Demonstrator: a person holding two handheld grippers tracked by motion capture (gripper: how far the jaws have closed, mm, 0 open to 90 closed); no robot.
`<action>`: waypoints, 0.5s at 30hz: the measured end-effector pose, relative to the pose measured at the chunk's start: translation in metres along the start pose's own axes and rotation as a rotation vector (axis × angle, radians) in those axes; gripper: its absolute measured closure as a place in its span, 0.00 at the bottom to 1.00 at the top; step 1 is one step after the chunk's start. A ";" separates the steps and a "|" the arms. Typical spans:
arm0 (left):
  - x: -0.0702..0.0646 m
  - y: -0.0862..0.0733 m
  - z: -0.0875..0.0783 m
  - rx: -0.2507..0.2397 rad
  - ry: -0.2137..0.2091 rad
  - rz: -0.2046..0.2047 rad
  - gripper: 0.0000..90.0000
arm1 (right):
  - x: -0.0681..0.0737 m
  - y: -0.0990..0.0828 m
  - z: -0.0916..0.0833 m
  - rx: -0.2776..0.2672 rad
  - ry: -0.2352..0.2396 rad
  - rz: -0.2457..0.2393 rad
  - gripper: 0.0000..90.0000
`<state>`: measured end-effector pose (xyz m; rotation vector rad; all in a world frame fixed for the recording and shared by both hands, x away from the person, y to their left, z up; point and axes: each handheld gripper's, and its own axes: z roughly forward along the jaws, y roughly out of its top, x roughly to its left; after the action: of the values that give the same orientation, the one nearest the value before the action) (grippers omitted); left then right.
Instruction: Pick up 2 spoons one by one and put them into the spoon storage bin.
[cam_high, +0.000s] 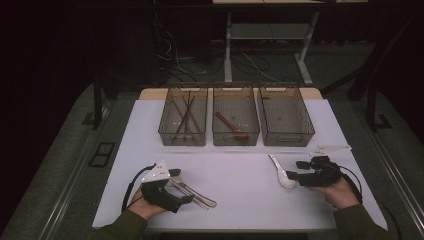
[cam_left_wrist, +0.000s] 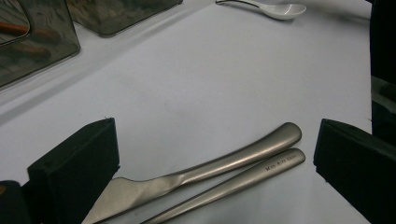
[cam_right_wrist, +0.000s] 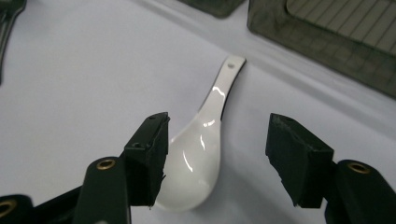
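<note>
White counter (cam_high: 240, 200) under dim light; three bins at the back, chopsticks (cam_high: 184, 116) in one and a wooden spoon (cam_high: 231, 126) in the middle. My right tool (cam_right_wrist: 217, 156) gapes around the white spoon (cam_right_wrist: 201, 158), not yet gripping. My left tool (cam_left_wrist: 215, 154), released, straddles two metal utensils (cam_left_wrist: 233, 165). I judge most sorting remains.

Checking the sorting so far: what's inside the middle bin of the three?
The middle bin holds one reddish-brown spoon lying diagonally on its floor. The tinted front wall dims the bottom near edge, so anything small there can't be made out.
</note>
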<state>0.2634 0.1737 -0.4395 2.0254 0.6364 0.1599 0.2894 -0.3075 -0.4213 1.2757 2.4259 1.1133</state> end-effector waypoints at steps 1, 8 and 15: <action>0.000 0.000 0.000 0.000 0.001 0.000 0.00 | -0.001 -0.005 -0.001 0.003 -0.003 0.002 0.43; 0.000 0.000 0.000 0.002 0.004 0.001 0.00 | -0.002 -0.014 0.003 0.023 -0.009 0.010 0.43; 0.000 0.000 0.000 0.002 0.002 0.003 0.00 | -0.001 -0.014 0.010 0.042 0.018 0.017 0.44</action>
<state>0.2633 0.1735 -0.4396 2.0280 0.6352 0.1638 0.2862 -0.3075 -0.4380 1.3063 2.4692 1.0879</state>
